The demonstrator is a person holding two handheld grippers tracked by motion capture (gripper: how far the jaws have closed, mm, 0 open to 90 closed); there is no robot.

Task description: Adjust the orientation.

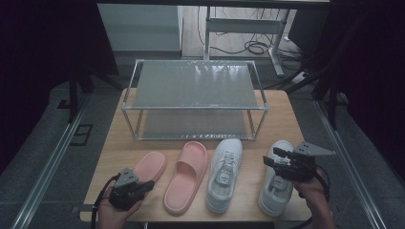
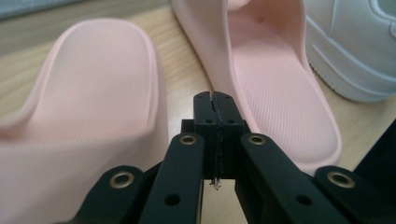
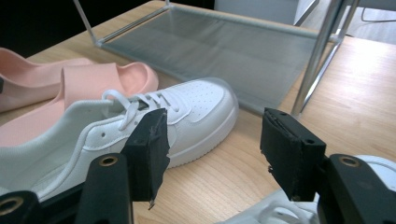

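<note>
On wood-grain worktop: ribbed pink slides, smooth white sneakers; left hand-held gripper clenched, right hand-held gripper released.

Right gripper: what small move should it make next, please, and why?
Probably lower the right gripper onto the right white sneaker and close on its side. Its jaws stand open just above that shoe, whose laces show beneath them in the right gripper view. The rack behind holds nothing, so the shoes likely go there. The left gripper is shut on nothing beside the left pink slipper.
</note>
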